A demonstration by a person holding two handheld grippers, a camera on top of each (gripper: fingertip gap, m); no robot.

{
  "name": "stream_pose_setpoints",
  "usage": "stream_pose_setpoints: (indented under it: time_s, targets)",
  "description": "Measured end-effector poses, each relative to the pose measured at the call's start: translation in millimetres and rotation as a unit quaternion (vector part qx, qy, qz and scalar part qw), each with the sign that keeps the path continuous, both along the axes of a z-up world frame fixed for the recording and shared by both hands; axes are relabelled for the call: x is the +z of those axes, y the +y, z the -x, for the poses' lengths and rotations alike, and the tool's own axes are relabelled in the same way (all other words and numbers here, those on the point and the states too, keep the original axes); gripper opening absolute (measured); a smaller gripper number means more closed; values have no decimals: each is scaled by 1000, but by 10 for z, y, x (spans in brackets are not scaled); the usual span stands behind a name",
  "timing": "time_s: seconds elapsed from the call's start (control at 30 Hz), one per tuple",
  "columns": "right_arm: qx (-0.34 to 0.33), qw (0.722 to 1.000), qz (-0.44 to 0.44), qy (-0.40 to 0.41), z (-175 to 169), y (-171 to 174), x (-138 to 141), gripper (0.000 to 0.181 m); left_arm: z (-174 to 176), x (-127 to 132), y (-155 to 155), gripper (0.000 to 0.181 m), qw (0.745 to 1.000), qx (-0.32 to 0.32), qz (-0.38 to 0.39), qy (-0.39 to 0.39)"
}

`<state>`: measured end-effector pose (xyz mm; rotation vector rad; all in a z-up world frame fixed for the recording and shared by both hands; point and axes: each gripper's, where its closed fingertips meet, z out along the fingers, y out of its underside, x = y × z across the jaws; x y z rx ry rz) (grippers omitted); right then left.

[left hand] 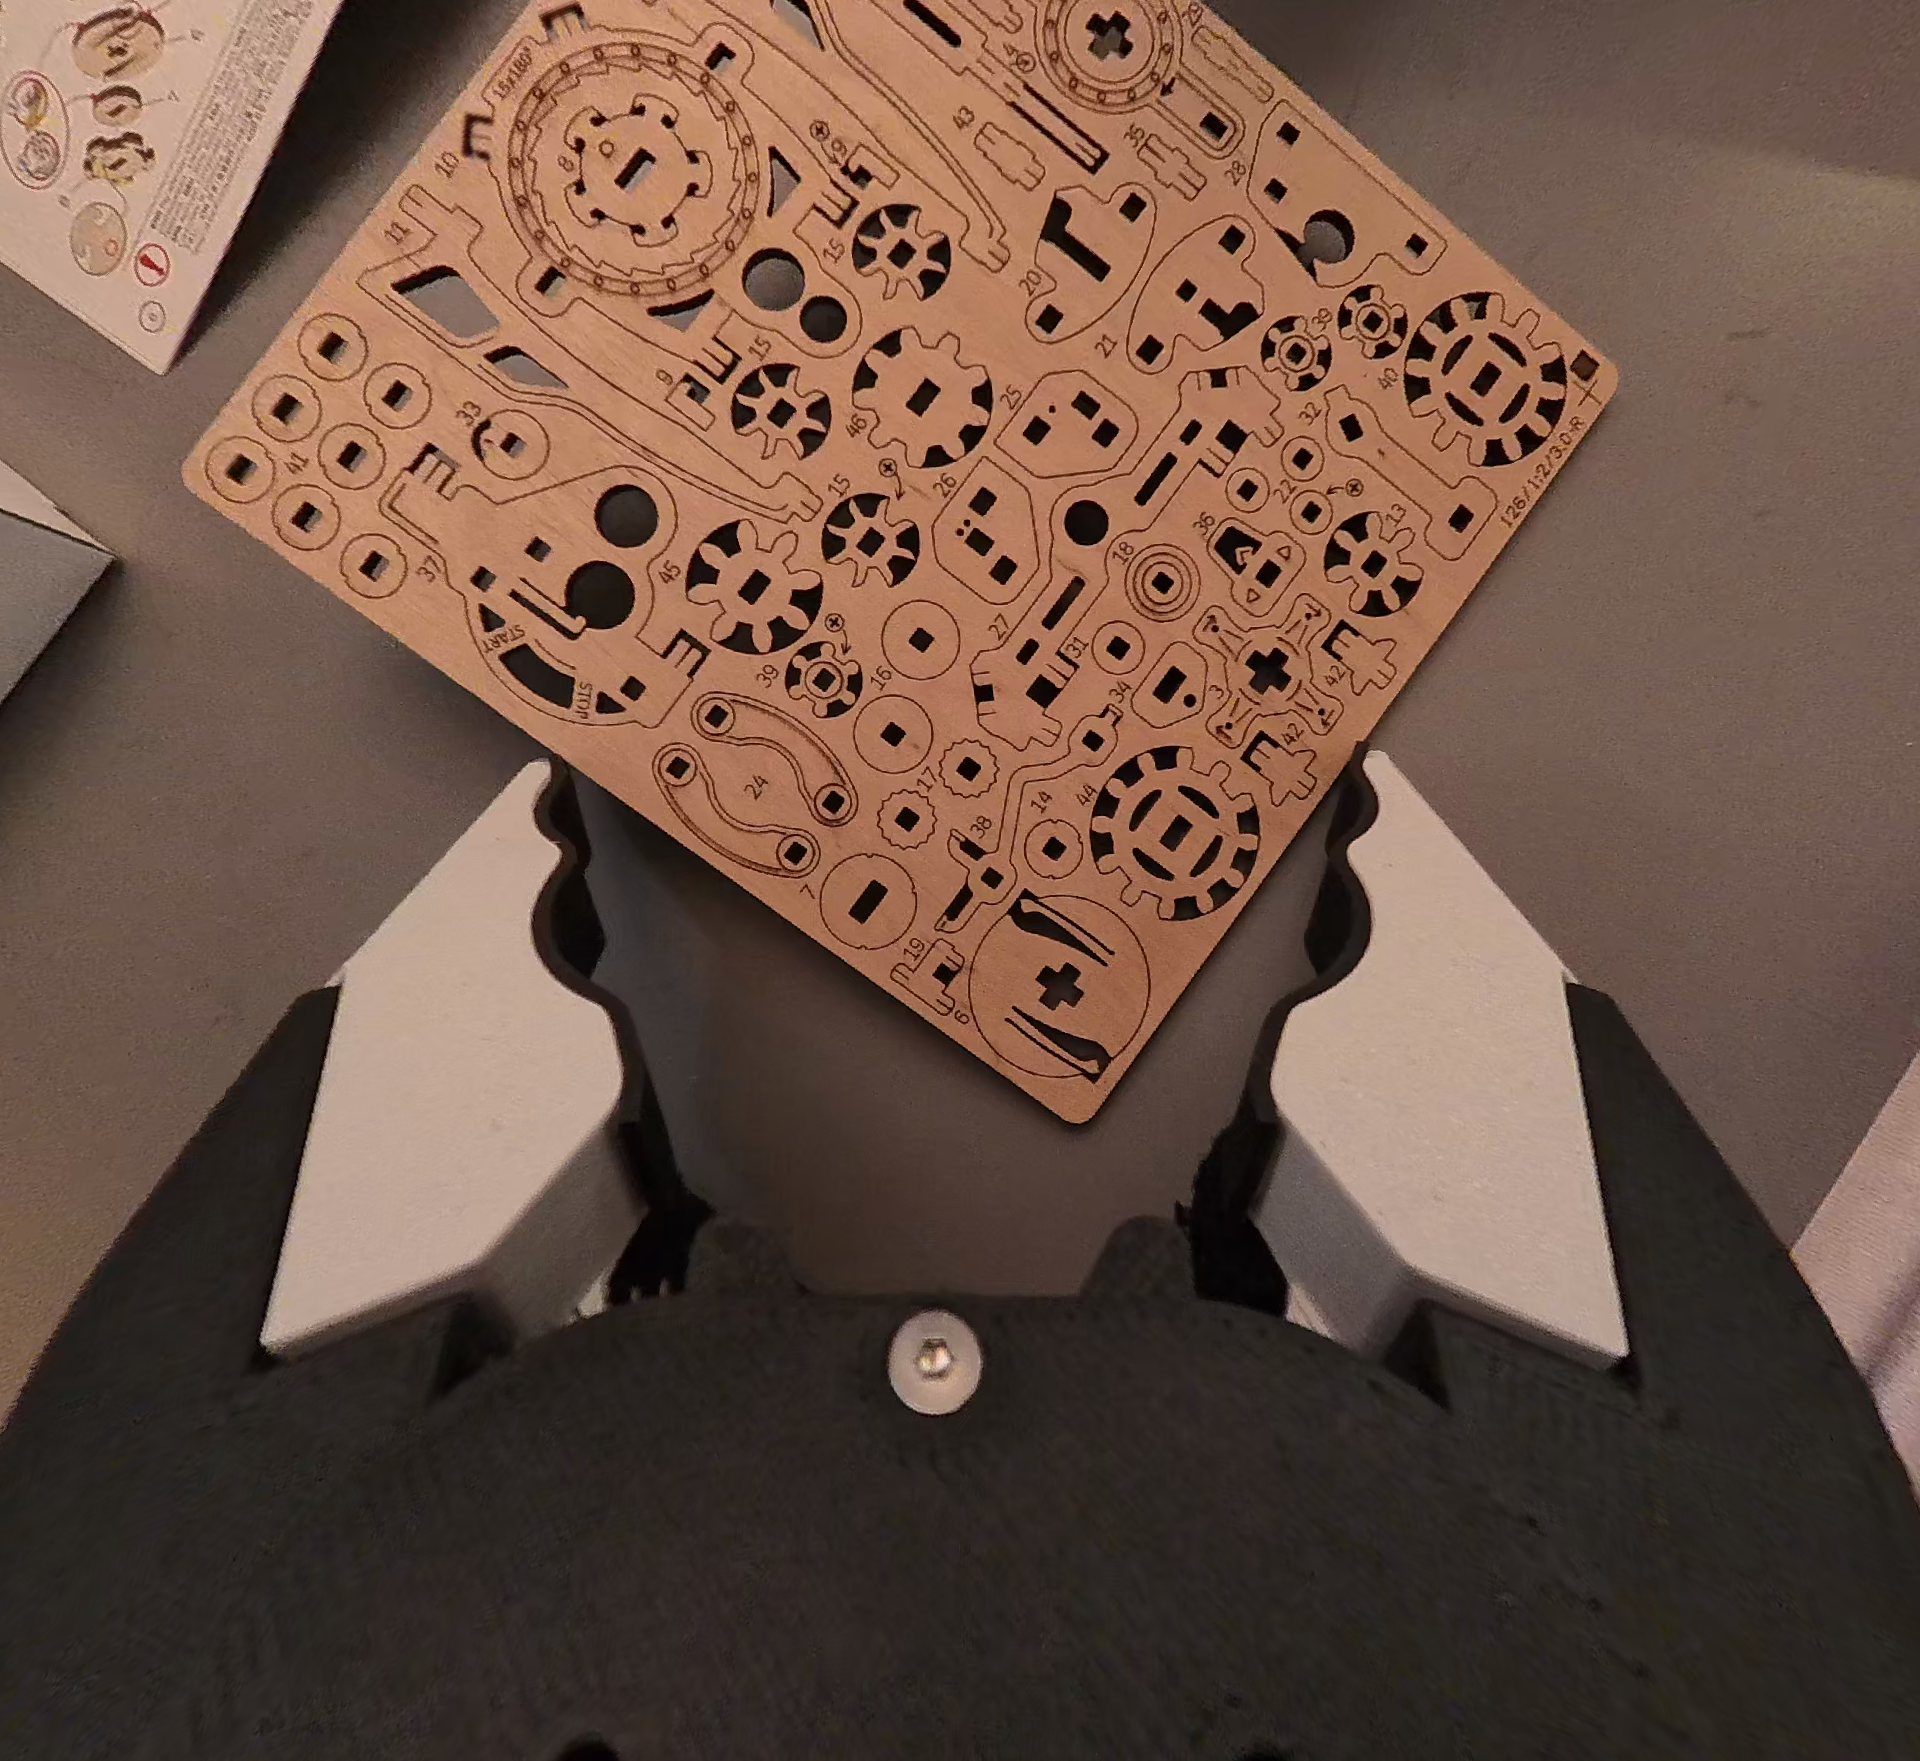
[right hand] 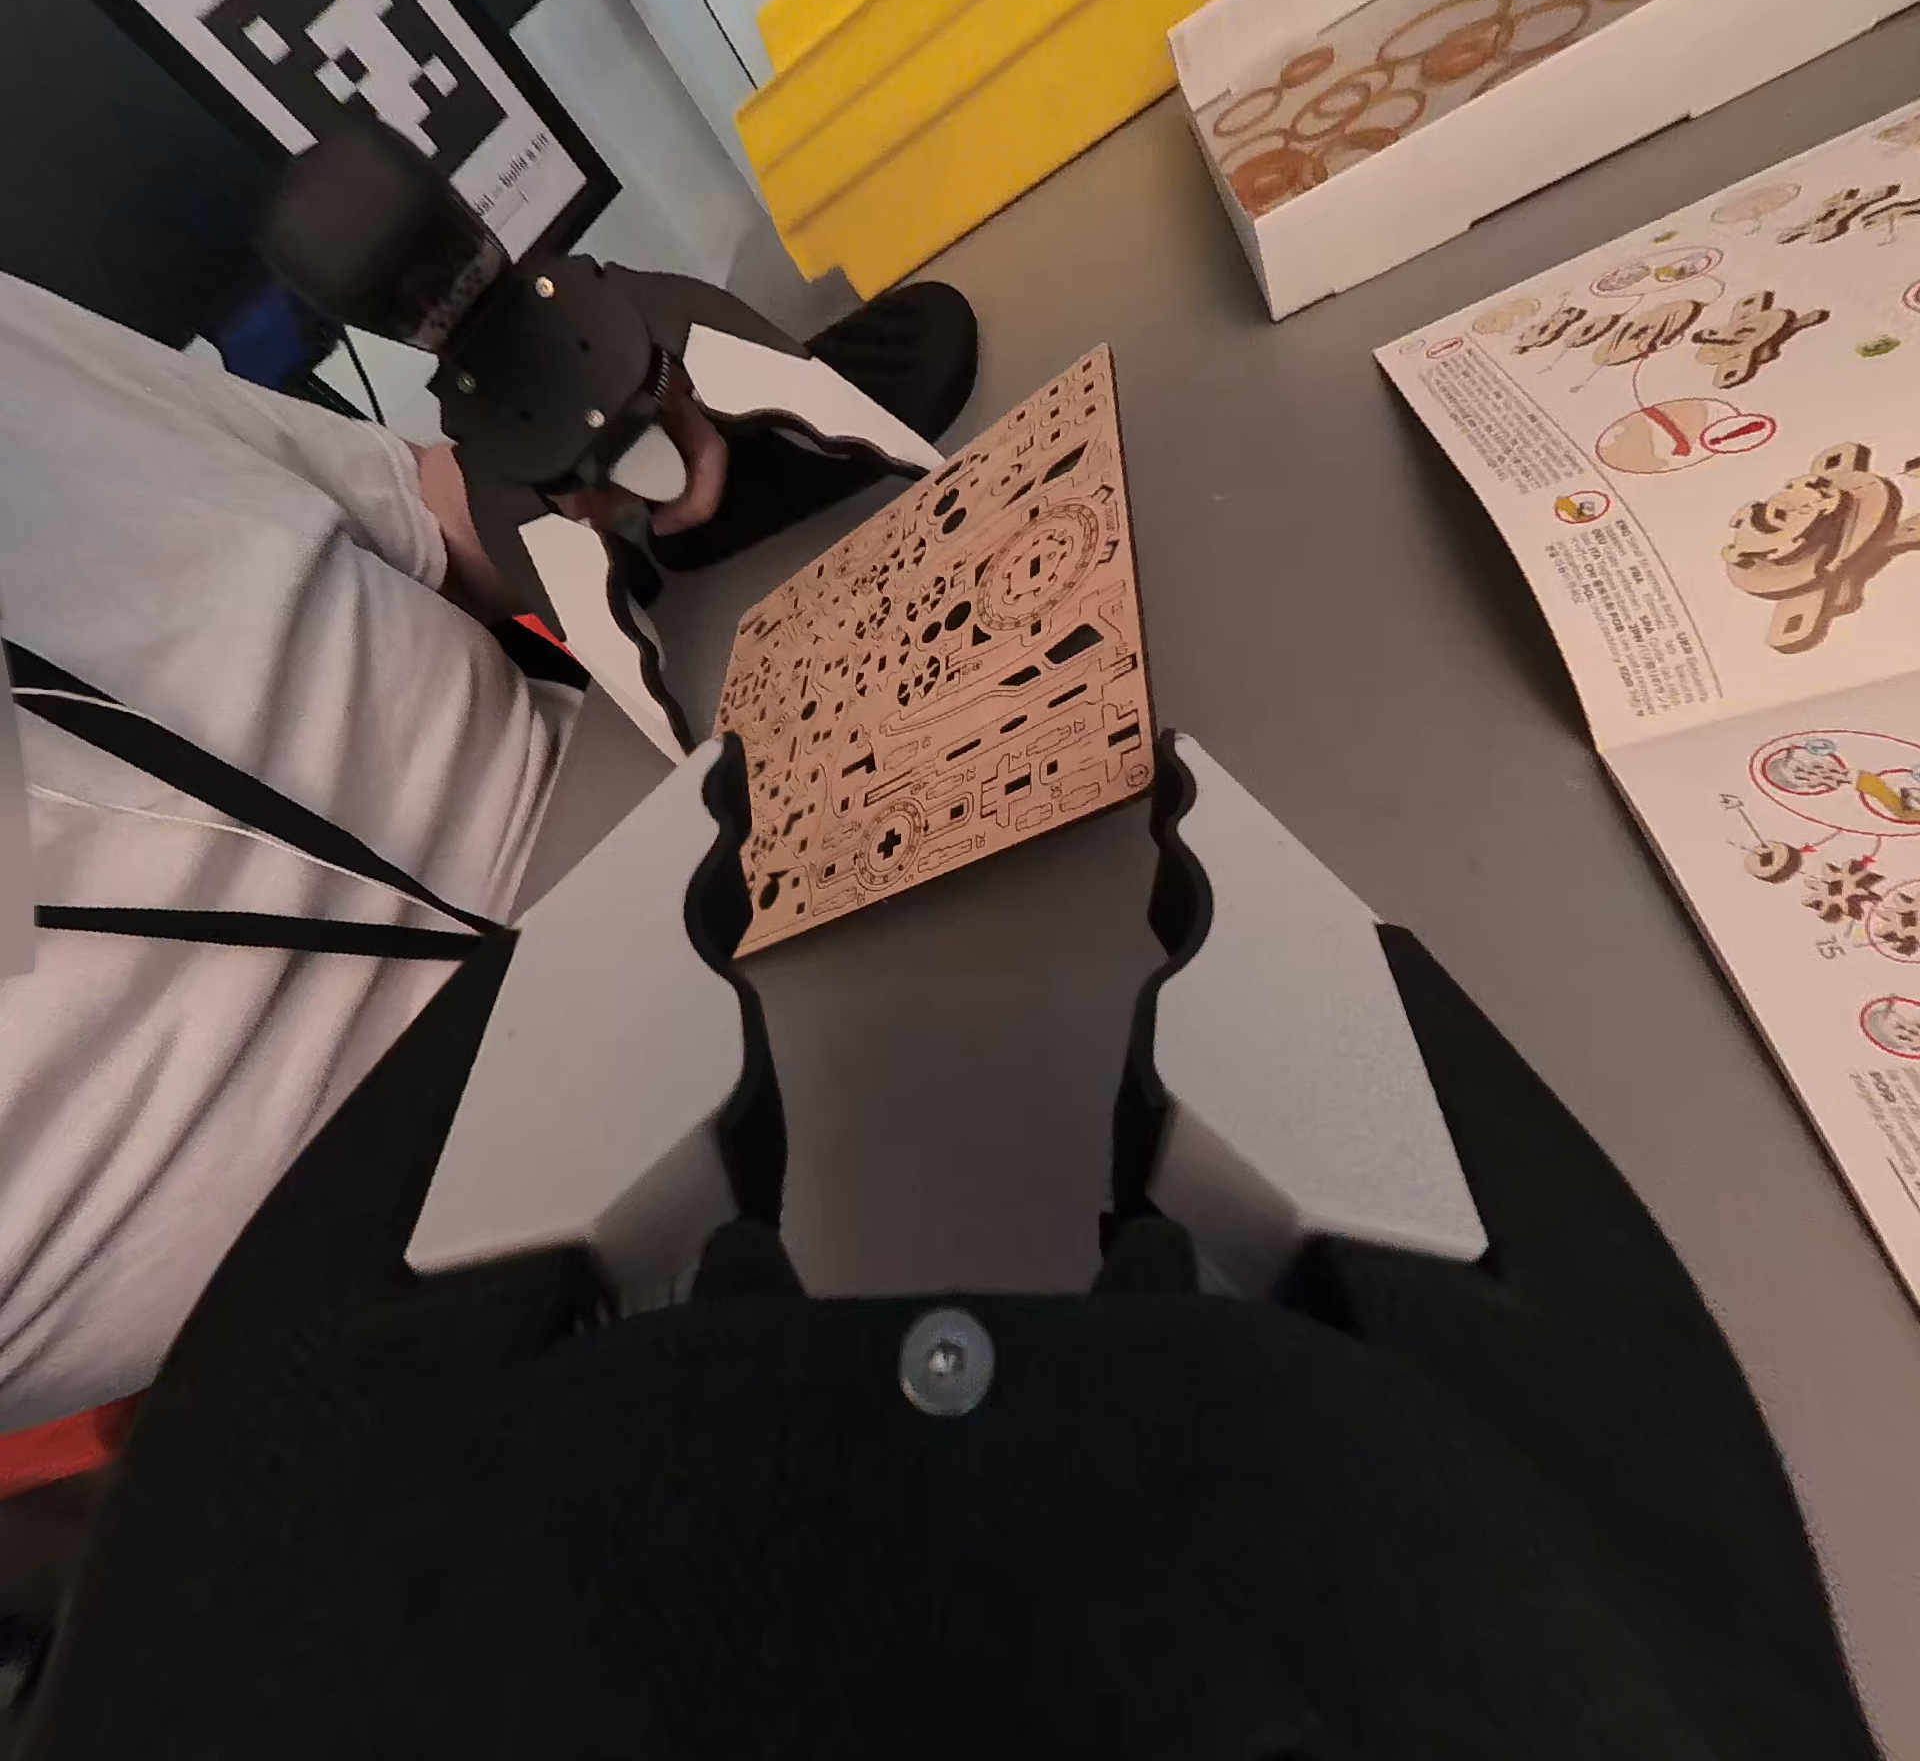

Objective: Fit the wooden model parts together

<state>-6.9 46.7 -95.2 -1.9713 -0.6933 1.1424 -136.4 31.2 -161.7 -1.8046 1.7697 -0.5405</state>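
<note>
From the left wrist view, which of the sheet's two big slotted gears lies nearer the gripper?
The gear by the sheet's lower edge, between the left gripper's open fingers; the other gear sits near the sheet's far right corner.

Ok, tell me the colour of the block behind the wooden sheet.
Bright yellow block, beyond the wooden sheet; only the right wrist view shows it.
</note>
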Motion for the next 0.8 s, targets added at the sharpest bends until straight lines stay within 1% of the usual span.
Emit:
stream_pose_setpoints:
  time_s: [0.23,0.4,0.47,0.57,0.8]
  targets:
    - [-1,1000,-6,28,7,5,78,76,-3,8,20,141,1000,3,-10,-4]
    - [3,998,-21,66,-11,-17,235,65,-1,4,46,146,1000,10,-13,-4]
    - [7,997,-29,74,-8,-38,281,64,-4,3,44,145,1000,9,-14,-5]
    - [10,996,-39,78,3,-56,317,64,-12,1,23,140,1000,0,-10,-5]
    - [13,996,-49,71,8,-81,317,64,-19,4,14,138,1000,-8,-14,-8]
